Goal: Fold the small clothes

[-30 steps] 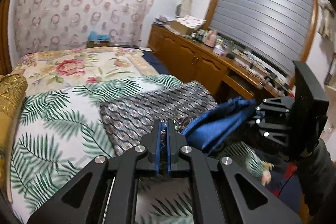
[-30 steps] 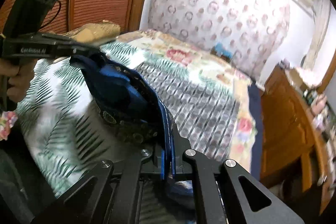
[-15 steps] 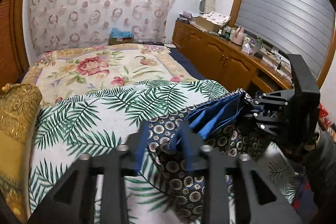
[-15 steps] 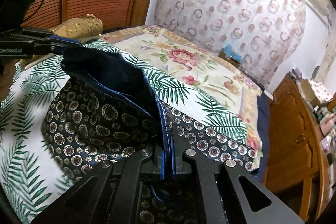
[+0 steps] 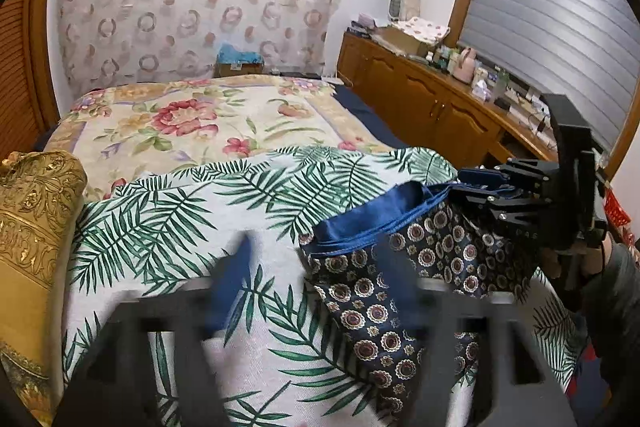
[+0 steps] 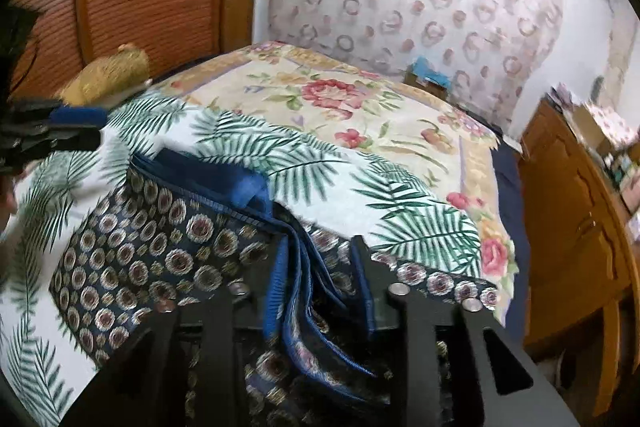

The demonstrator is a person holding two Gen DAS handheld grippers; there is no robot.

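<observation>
A small navy garment (image 5: 384, 291) with round medallion print and blue waistband lies folded on the palm-leaf sheet (image 5: 172, 211). It also fills the lower middle of the right wrist view (image 6: 160, 255). My left gripper (image 5: 316, 283) is open wide, blurred, with nothing between its blue pads, just left of the garment's waistband end. My right gripper (image 6: 320, 283) has its jaws parted, and the blue waistband folds lie loose between them. It shows at the garment's right end in the left wrist view (image 5: 480, 183).
A gold cushion (image 5: 36, 227) lies at the bed's left edge. A floral quilt (image 5: 192, 123) covers the far half of the bed. A wooden cabinet (image 5: 432, 111) with clutter on top runs along the right side.
My left gripper let go of the garment and opened wide. My right gripper's jaws parted from the waistband, and the garment settled lower onto the sheet.
</observation>
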